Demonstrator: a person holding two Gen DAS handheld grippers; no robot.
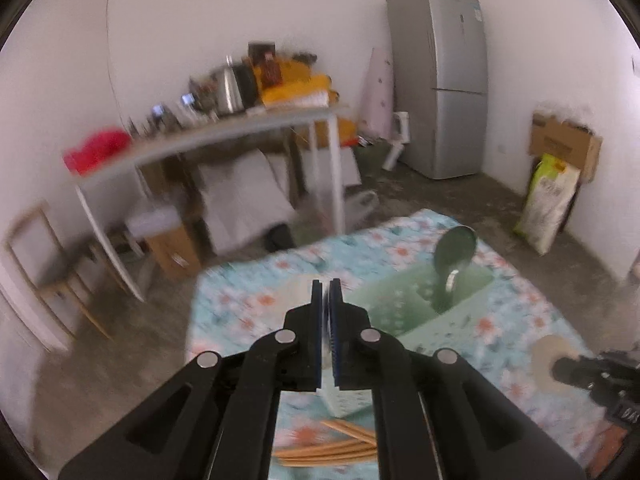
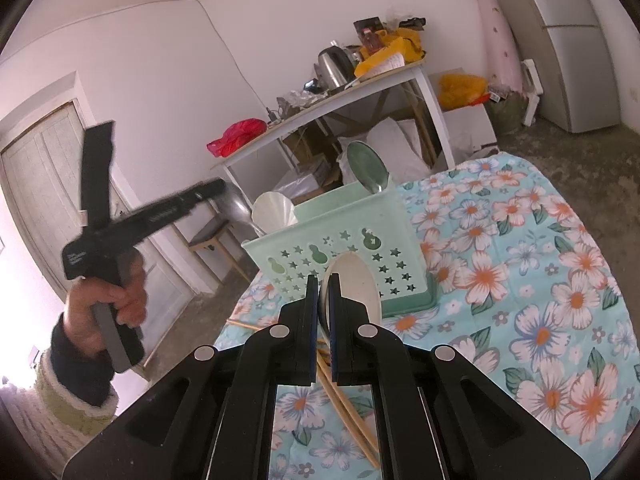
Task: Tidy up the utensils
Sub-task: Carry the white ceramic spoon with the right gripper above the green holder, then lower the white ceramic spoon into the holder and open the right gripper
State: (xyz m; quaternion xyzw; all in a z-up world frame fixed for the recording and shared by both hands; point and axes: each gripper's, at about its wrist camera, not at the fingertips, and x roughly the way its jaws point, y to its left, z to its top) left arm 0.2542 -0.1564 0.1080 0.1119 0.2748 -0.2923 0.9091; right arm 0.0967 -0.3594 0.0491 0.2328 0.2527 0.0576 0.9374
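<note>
a: where is the pale green plastic basket with star-shaped holes (image 2: 344,248)?
b: it stands on the surface with the light blue flowered cloth (image 2: 540,280). a green round ladle with a metal handle (image 2: 366,162) stands upright in its far compartment, and a white plastic scoop (image 2: 274,210) stands in the near-left compartment.

a: what does the right tool (image 2: 324,294) do?
b: its two sides are pressed together on the edge of a cream oval spoon (image 2: 358,284), just in front of the basket wall. some light wooden chopsticks (image 2: 348,408) lie on the cloth under it.

a: and the left tool (image 2: 218,188)?
b: a hand (image 2: 106,304) in a dark sleeve with a green cuff holds it up at the left of the basket. from the right camera a grey metal spoon (image 2: 236,206) sticks out at its tip, so it pinches that spoon. in its own camera the left tool (image 1: 326,292) looks pressed together, but the picture is blurred and i cannot see the spoon there. the same basket (image 1: 436,308) and chopsticks (image 1: 332,448) appear below.

a: anything behind?
b: a white table (image 2: 320,108) with a steel kettle (image 2: 334,66), and a grey fridge (image 1: 440,80).
</note>
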